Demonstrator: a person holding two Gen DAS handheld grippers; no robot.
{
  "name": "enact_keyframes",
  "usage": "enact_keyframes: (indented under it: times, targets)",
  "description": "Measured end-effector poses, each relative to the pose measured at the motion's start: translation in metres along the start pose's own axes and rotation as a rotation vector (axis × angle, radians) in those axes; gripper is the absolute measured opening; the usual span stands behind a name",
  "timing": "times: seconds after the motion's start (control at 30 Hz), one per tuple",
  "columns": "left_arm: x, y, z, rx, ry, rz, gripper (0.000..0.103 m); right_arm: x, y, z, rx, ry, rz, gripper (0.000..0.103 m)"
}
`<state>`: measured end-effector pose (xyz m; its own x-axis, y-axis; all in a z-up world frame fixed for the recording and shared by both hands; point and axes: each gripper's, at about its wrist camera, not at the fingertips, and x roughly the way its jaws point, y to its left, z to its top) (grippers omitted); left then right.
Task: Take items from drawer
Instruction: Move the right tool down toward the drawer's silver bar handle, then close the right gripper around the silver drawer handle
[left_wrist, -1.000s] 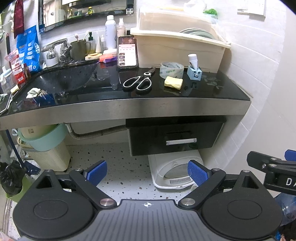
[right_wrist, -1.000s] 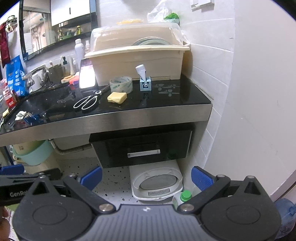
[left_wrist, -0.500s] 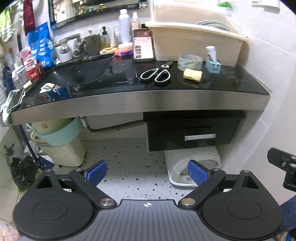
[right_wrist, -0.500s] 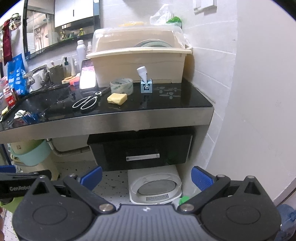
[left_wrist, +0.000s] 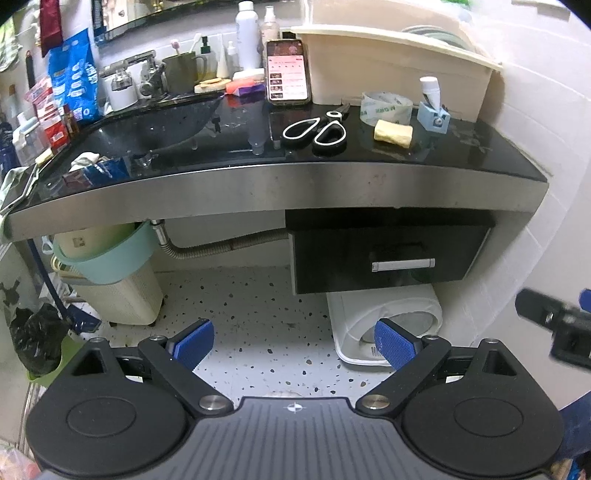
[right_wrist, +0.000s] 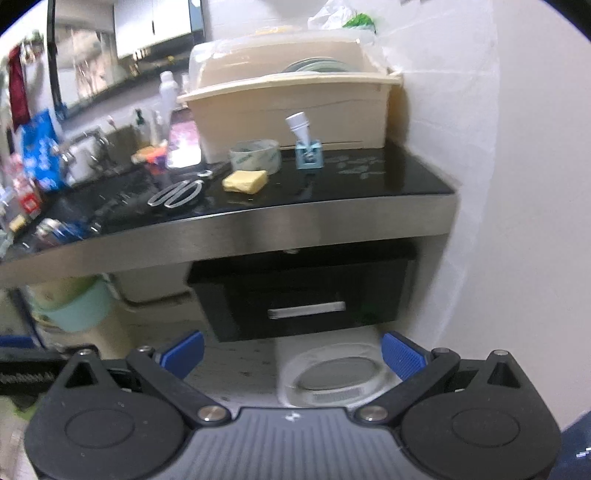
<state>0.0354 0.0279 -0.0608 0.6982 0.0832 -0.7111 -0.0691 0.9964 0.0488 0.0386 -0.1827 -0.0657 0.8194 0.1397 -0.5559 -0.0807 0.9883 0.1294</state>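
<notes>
1. The left tool (left_wrist: 293, 341) hangs above the speckled floor (left_wrist: 258, 295), its blue pads spread wide apart with nothing between them.
2. The right tool (right_wrist: 291, 350) is likewise spread apart and empty; its view is slightly blurred.
3. The black drawer (left_wrist: 388, 254) sits shut under the right end of the worktop (left_wrist: 258, 181), its silver handle (left_wrist: 403, 264) horizontal across the front. Both tools are well apart from it.
4. A white scale (left_wrist: 388, 325) lies on the floor just below the drawer.
5. On the worktop lie scissors (left_wrist: 316, 131), a yellow sponge (left_wrist: 392, 133), a roll of tape (left_wrist: 386, 107) and a blue holder (left_wrist: 434, 118), all in front of a cream dish box (left_wrist: 391, 70).
6. A phone (left_wrist: 288, 70) leans upright against the box, screen lit.
7. A teal basin (left_wrist: 107, 254) sits under the left part of the worktop.
</notes>
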Motion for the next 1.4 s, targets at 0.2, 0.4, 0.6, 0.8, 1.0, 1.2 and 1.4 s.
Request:
enact_keyframes:
  times: [0.2,0.4,0.6,0.8,1.0,1.2,1.4]
  targets:
    - [0.019,0.005,-0.006,0.050,-0.003,0.008,0.095,0.022,-0.012,-0.008,-0.008,-0.052,0.072,0.103]
    - [0.035,0.012,-0.007,0.076,0.002,-0.080,0.095,0.054,-0.012,-0.010,-0.123,-0.068,0.132,0.103]
    - [0.050,0.010,-0.005,0.127,-0.023,-0.113,0.095,0.098,-0.010,-0.008,-0.205,0.003,0.150,0.103]
    - [0.072,0.014,-0.003,0.130,-0.016,-0.148,0.095,0.140,-0.001,-0.006,-0.330,0.044,0.117,0.102]
    - [0.096,0.025,0.001,0.119,-0.001,-0.173,0.095,0.182,0.007,-0.004,-0.454,0.085,0.083,0.097]
    - [0.116,0.037,0.006,0.089,0.021,-0.178,0.095,0.218,0.019,-0.017,-0.612,0.126,0.045,0.096]
    - [0.128,0.047,0.006,0.081,0.037,-0.157,0.095,0.253,0.030,-0.040,-0.843,0.153,0.025,0.092]
